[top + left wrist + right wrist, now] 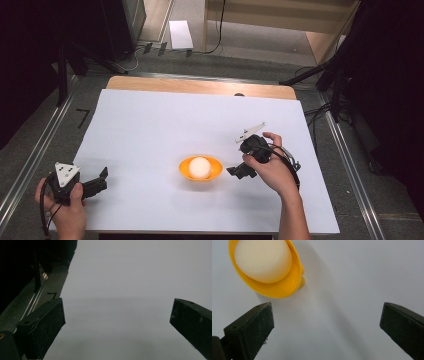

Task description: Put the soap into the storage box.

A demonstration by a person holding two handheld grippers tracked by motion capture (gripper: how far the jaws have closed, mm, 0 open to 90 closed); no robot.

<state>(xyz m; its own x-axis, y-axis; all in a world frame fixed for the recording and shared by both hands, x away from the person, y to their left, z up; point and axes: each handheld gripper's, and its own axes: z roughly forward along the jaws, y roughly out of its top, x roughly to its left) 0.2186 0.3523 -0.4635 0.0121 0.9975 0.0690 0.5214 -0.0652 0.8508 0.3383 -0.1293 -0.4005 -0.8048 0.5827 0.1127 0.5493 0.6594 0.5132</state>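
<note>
A small orange bowl (215, 172) sits near the middle of the white table cover, and a white ball (199, 167) rests inside it. My right gripper (236, 172) hovers just right of the bowl, jaws wide open and empty. From the right gripper view the bowl (284, 287) and its ball (263, 261) lie at the upper left, beyond the left jaw, with my right gripper (327, 322) over bare cover. My left gripper (102, 180) stays at the front left of the table, open with nothing in it; its own view has my left gripper (117, 315) over bare white cover.
The white cover (150, 130) lies on a wooden table whose back edge (200, 86) shows. Metal rails (30, 165) run along both sides on the floor. Dark stands (325, 75) are at the back right, and a white sheet (180, 34) lies on the floor behind.
</note>
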